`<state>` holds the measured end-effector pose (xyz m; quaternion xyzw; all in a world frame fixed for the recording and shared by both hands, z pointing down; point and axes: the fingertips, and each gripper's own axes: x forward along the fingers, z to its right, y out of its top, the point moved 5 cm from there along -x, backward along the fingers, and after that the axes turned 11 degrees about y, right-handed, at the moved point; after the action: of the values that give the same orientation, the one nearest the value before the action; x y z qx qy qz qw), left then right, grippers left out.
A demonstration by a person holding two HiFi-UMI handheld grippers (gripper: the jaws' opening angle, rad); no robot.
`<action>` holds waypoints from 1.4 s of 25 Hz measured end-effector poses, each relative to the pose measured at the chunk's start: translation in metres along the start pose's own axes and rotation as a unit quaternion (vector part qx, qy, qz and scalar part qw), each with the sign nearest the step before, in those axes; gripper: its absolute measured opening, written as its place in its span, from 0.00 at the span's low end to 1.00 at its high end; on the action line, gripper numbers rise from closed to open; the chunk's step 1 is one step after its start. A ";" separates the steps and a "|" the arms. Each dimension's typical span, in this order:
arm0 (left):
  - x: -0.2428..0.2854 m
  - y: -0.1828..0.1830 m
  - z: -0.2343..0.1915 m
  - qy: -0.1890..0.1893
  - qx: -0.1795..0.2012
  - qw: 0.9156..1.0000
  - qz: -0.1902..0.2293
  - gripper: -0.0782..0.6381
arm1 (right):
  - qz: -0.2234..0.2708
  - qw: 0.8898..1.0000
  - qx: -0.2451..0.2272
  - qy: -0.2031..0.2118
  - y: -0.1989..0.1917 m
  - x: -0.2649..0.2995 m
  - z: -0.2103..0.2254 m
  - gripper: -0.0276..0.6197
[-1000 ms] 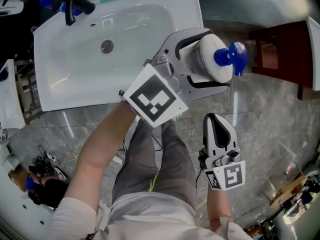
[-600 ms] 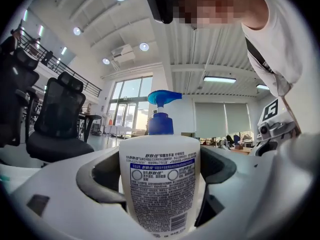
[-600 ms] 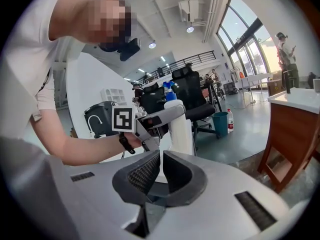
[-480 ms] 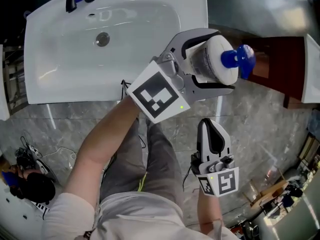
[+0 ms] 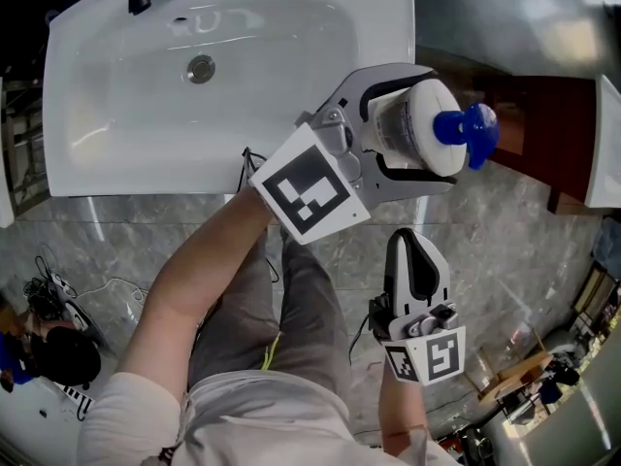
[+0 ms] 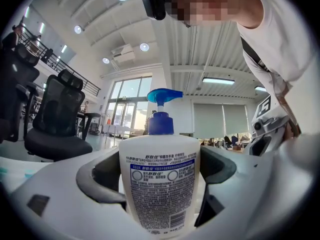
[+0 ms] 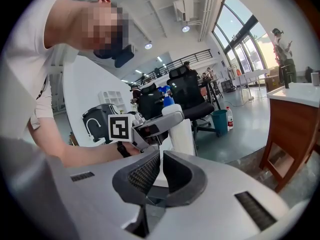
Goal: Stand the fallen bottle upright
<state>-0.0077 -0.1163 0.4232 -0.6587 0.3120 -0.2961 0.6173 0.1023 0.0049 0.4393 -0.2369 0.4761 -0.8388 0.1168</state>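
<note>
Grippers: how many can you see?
2. The left gripper holds the pump bottle; the right gripper, nearer the person, is shut and empty. None seem hidden.

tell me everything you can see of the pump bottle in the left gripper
The pump bottle is white plastic with a blue pump head and a printed label that has a blue band and a barcode. The left gripper has its jaws shut on the body's sides; nothing else touches it. It is held in the air off the right edge of the white sink, looking roughly upright in the right gripper view.
</note>
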 end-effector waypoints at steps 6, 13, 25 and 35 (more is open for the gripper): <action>-0.004 -0.003 0.000 -0.005 0.016 1.000 -0.012 0.81 | 0.004 1.000 -0.002 -0.005 0.003 0.001 0.005 0.11; 0.000 -0.002 0.002 -0.015 0.033 0.999 -0.027 0.81 | 0.010 1.000 -0.007 -0.008 0.008 -0.001 0.002 0.11; -0.016 0.009 0.010 -0.070 0.047 0.994 -0.062 0.81 | 0.018 0.999 -0.010 -0.031 0.005 -0.029 -0.013 0.11; -0.013 0.001 0.009 -0.082 0.052 0.992 -0.078 0.81 | 0.028 0.999 -0.004 -0.042 -0.002 -0.019 -0.027 0.11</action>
<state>-0.0086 -0.1008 0.4217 -0.6702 0.1929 -0.3041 0.6490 0.1051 0.0346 0.4237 -0.2586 0.4803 -0.8228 0.1596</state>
